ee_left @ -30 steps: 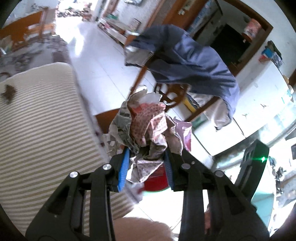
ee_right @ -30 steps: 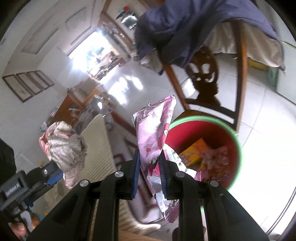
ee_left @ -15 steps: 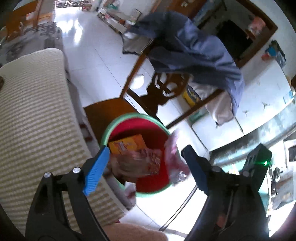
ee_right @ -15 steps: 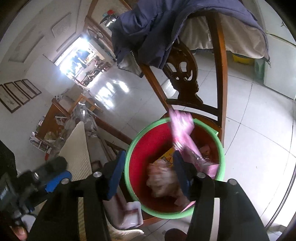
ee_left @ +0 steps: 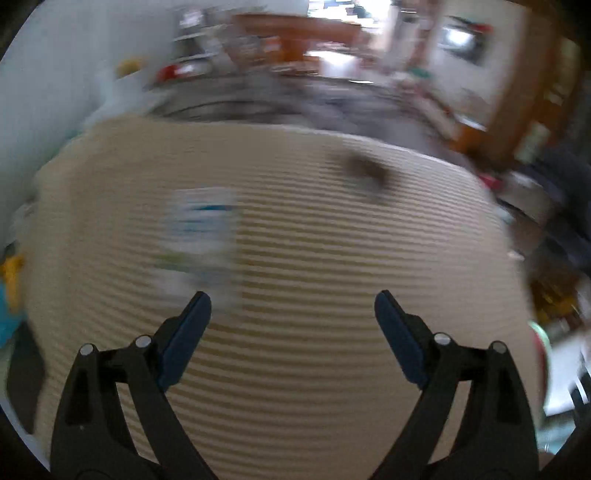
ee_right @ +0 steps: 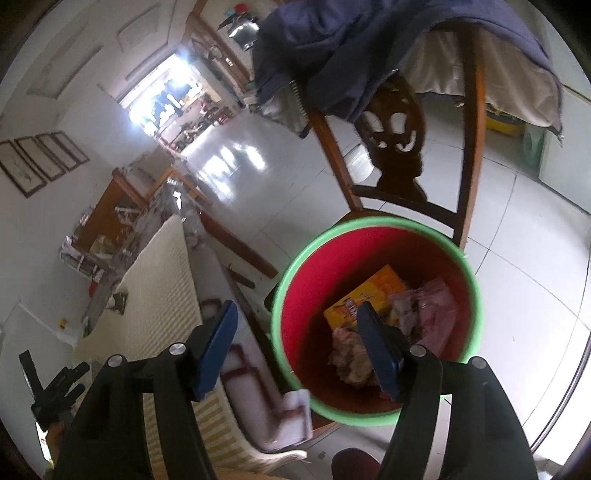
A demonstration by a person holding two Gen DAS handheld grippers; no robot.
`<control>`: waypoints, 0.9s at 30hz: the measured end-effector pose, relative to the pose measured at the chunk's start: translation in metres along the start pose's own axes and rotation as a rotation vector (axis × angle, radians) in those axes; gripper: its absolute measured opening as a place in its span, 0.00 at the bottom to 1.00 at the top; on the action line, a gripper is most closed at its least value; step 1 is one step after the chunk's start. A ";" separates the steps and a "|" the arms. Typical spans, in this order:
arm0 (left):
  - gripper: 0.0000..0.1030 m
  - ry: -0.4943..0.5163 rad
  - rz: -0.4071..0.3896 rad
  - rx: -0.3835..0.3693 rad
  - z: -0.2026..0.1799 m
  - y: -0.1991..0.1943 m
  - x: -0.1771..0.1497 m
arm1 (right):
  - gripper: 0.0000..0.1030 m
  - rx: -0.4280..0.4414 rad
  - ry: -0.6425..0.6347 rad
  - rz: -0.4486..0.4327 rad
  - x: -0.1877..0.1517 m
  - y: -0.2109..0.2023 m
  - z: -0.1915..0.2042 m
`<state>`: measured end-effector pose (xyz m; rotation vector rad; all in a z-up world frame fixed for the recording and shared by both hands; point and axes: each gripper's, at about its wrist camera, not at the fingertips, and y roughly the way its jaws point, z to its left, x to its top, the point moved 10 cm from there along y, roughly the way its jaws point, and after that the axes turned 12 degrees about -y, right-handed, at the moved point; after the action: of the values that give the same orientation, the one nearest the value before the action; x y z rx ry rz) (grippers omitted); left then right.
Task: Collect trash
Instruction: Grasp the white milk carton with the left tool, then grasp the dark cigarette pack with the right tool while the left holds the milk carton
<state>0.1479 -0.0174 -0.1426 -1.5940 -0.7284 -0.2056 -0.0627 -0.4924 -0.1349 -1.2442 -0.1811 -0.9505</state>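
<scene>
In the right wrist view a red bucket with a green rim (ee_right: 373,227) stands on a wooden chair seat. It holds a yellow box (ee_right: 369,295), a pink wrapper (ee_right: 437,314) and a crumpled paper wad (ee_right: 349,354). My right gripper (ee_right: 295,347) is open and empty, just above the bucket's left rim. In the blurred left wrist view my left gripper (ee_left: 291,321) is open and empty above a striped beige cloth (ee_left: 295,369). A white and blue wrapper (ee_left: 199,236) lies on the cloth ahead of the left finger. A small dark scrap (ee_left: 365,171) lies farther back.
A wooden chair (ee_right: 406,177) with a blue jacket (ee_right: 369,48) draped over it stands behind the bucket. The striped cloth's edge (ee_right: 162,295) runs left of the bucket. The floor is white tile (ee_right: 517,258). Cluttered furniture (ee_left: 295,33) stands beyond the cloth.
Both grippers opened and dropped their trash into the bucket. The left gripper then swung away from the bucket to face the striped cloth. The right gripper stays over the bucket.
</scene>
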 end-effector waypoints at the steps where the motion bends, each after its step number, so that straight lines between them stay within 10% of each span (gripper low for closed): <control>1: 0.85 -0.035 0.005 0.023 0.019 0.008 0.010 | 0.64 -0.004 -0.030 0.010 -0.001 0.002 0.009; 8: 0.82 -0.101 0.083 -0.010 0.046 0.051 0.034 | 0.64 -0.063 -0.193 -0.017 0.018 -0.008 0.047; 10: 0.50 -0.075 0.106 -0.006 0.046 0.058 0.029 | 0.64 -0.031 -0.214 -0.032 0.030 -0.009 0.067; 16: 0.51 -0.097 0.122 -0.120 0.040 0.022 0.003 | 0.72 0.110 -0.441 -0.038 0.061 0.017 0.186; 27: 0.51 -0.070 0.059 -0.226 0.030 -0.028 -0.033 | 0.77 0.105 -0.991 0.185 0.026 0.204 0.391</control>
<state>0.0979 -0.0002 -0.1427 -1.8433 -0.7308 -0.1945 0.2368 -0.1685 -0.1257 -1.5124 -0.8600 -0.0953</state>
